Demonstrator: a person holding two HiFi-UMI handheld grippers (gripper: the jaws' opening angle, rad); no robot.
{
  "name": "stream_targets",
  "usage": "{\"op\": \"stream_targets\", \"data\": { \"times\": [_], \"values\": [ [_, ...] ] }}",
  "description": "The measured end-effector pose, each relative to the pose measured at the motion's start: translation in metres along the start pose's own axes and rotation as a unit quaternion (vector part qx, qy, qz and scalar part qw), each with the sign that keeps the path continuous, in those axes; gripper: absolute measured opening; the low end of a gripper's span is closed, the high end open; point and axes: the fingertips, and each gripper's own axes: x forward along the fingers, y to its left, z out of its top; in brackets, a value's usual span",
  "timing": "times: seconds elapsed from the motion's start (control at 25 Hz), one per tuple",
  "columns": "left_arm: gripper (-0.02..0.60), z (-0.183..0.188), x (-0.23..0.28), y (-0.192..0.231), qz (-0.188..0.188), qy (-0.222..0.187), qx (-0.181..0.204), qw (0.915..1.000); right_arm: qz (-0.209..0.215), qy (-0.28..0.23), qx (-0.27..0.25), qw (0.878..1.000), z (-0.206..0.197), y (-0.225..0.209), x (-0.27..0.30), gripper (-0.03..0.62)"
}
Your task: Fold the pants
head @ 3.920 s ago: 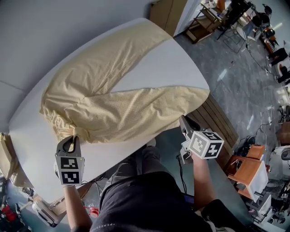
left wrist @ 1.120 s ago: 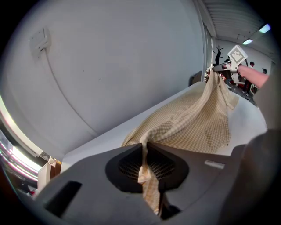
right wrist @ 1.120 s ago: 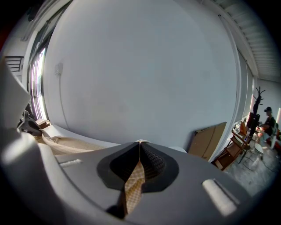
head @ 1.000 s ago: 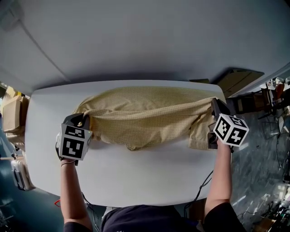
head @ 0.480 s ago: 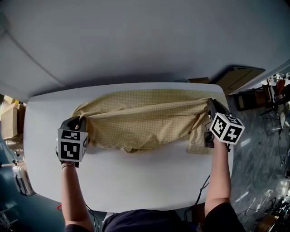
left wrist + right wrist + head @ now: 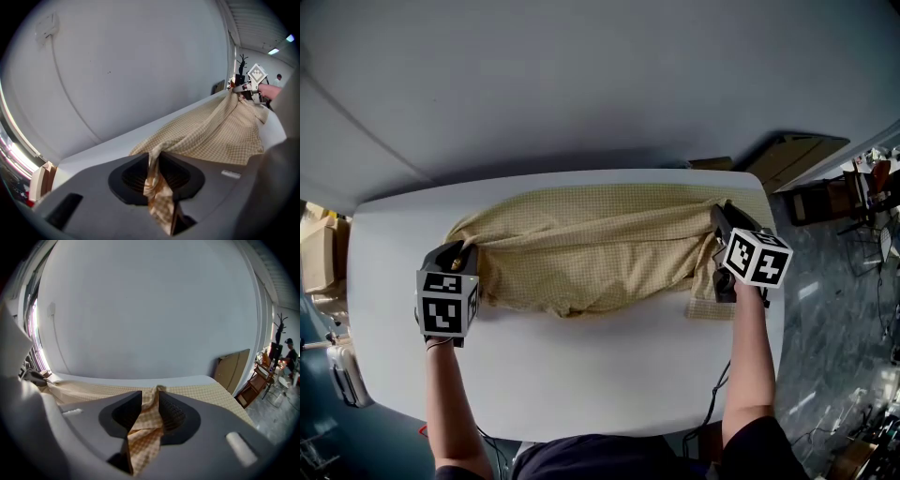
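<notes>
Left hand-held gripper has the near-left end of the pants bunched between its jaws. These jaws have just been opening and stand only a little apart, with both pads against the gathered cloth. The right hand-held gripper is at the opposite end of the garment. Its jaws have also just been opening and stand wider, and a loose fold of the cloth rises between them without being squeezed.

The pants are pale yellow with a fine check. They lie stretched lengthwise from 1 hand-held gripper to the other across the far half of the desk, doubled over on themselves. The near edge is rumpled and sags toward the middle of the desk. A short flap of cloth lies flat just beside the right hand-held gripper, on its near side.

The desk is white with rounded corners, and its near half is bare. The person's 2 forearms reach over it, the left forearm and the right forearm. Beyond the desk's far edge stands a plain grey wall. A brown board leans beside the far-right corner.
</notes>
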Motion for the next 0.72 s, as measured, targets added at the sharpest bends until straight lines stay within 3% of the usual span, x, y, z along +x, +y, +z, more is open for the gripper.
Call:
{"op": "stream_targets", "data": {
  "times": [0.28,0.72],
  "values": [
    [0.127,0.001,-0.011,0.001,-0.011,-0.011,-0.011,0.9998,-0.003,-0.005,0.0,1.0,0.001,-0.002,-0.008,0.103],
    [0.132,0.006,-0.035,0.004,-0.008,-0.038,-0.008,0.9992,0.012,-0.048,-0.015,0.999,0.021,0.028,-0.04,0.103]
  ]
}}
